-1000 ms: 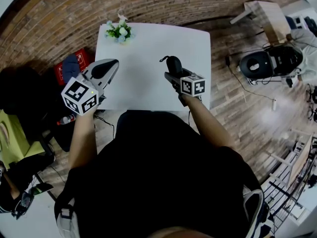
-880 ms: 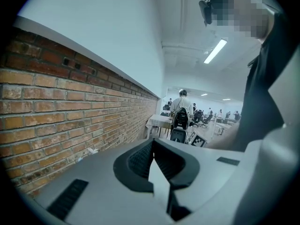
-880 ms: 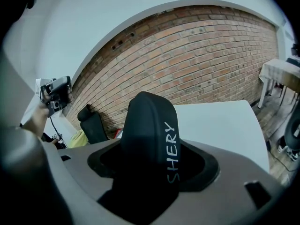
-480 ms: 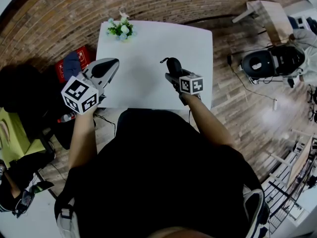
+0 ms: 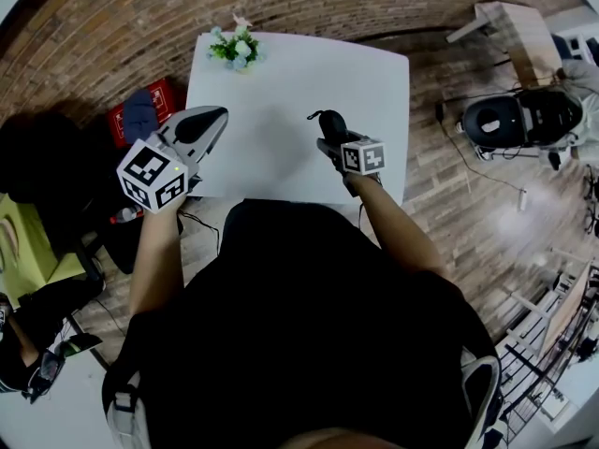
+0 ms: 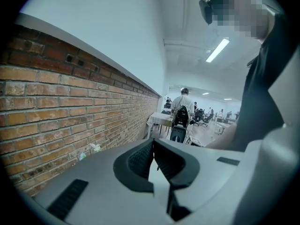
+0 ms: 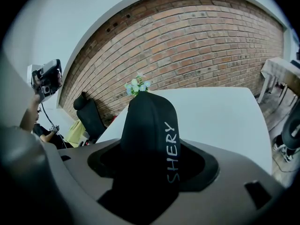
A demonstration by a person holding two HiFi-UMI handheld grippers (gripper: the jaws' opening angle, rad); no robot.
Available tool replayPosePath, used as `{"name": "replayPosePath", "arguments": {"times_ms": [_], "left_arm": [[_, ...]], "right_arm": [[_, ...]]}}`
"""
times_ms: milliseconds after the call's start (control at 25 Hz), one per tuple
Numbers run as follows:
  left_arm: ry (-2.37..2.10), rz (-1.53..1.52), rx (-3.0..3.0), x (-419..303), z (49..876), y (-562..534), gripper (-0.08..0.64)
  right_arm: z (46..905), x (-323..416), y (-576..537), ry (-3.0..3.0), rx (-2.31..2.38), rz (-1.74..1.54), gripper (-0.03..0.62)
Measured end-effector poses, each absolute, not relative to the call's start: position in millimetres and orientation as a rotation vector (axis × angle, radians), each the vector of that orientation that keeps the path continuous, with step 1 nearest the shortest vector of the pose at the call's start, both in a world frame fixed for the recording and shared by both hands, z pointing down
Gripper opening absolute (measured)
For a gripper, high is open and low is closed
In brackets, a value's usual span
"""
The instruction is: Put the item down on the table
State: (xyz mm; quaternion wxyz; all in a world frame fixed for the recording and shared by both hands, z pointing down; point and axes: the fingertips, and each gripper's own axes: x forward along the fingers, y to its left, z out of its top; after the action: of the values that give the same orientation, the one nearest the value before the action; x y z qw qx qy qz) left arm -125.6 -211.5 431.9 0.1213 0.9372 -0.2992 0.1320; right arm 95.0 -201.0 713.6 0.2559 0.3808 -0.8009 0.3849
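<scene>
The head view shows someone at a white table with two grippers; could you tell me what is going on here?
A person holds a gripper in each hand at a white table. The right gripper is clamped on a black item printed SHERY, over the table's near right part; whether it touches the top cannot be told. The left gripper is shut and empty, by the table's left edge. A small bunch of flowers stands at the far edge.
</scene>
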Motion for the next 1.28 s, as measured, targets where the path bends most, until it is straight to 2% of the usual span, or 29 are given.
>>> {"name": "replayPosePath", "arguments": {"times_ms": [1280], "left_arm": [[-0.868, 0.417, 2.700, -128.5, 454.4, -219.8, 0.011]], "right_arm": [[790.5, 91.6, -194.9, -2.020, 0.912, 1.043, 0.341]]}}
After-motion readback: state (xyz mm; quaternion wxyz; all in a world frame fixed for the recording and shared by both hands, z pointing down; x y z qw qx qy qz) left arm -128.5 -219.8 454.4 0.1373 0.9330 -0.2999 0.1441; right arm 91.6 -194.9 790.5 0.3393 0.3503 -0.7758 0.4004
